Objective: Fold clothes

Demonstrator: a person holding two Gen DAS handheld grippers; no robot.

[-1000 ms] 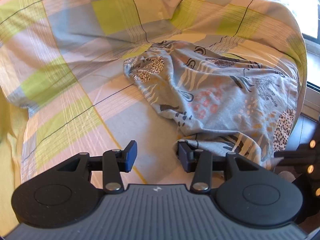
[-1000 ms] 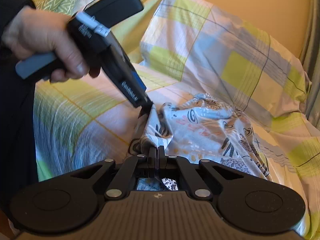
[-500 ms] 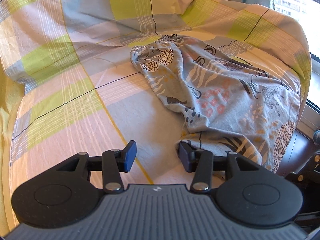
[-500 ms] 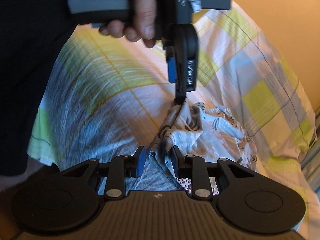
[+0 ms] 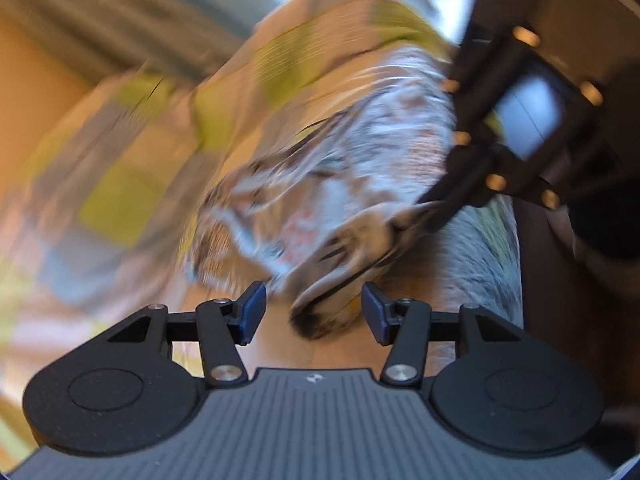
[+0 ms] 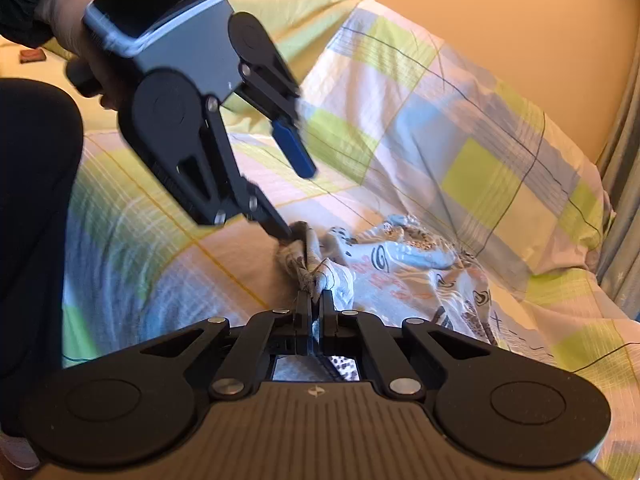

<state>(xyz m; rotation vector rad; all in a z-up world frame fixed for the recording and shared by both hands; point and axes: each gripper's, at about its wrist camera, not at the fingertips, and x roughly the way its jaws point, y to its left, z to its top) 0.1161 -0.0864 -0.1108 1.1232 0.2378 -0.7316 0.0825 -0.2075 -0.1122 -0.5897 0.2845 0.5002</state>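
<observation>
Garment: printed cloth (image 6: 404, 272), pale blue-grey w/ animal spots, orange marks & dark squiggles; lies bunched on the bed, near corner pulled up into a tight twist. In left wrist view the same cloth (image 5: 332, 184) is heavily motion-blurred, pattern hard to read.
Right gripper (image 6: 315, 304): fingers together, clamped on the twisted corner of the cloth; fabric runs between the pads & shows again thru the gap below them. Also seen in left wrist view (image 5: 430, 216) at upper right, tips on the pulled-up edge.
Left gripper (image 5: 313, 312): fingers wide apart, blue pads facing each other; a dark-edged fold of cloth sits in the gap, closer to the right pad; contact w/ the pads can't be told thru the blur. From right wrist view (image 6: 294, 204) it comes down at a slant from upper left, lower finger tip touching the bunched cloth just above the right gripper's hold, upper blue pad well clear of the fabric.
Left hand (image 6: 80, 36): wraps the gripper handle at top left, dark sleeve at the wrist.
Bed cover (image 6: 420, 128): checked, lime, pale blue, white & peach squares w/ thin dark lines; rises in a hump behind the cloth.
Wall (image 6: 500, 12): plain orange-tan behind the bed.
Curtain (image 6: 624, 200): grey-blue strip at far right edge.
</observation>
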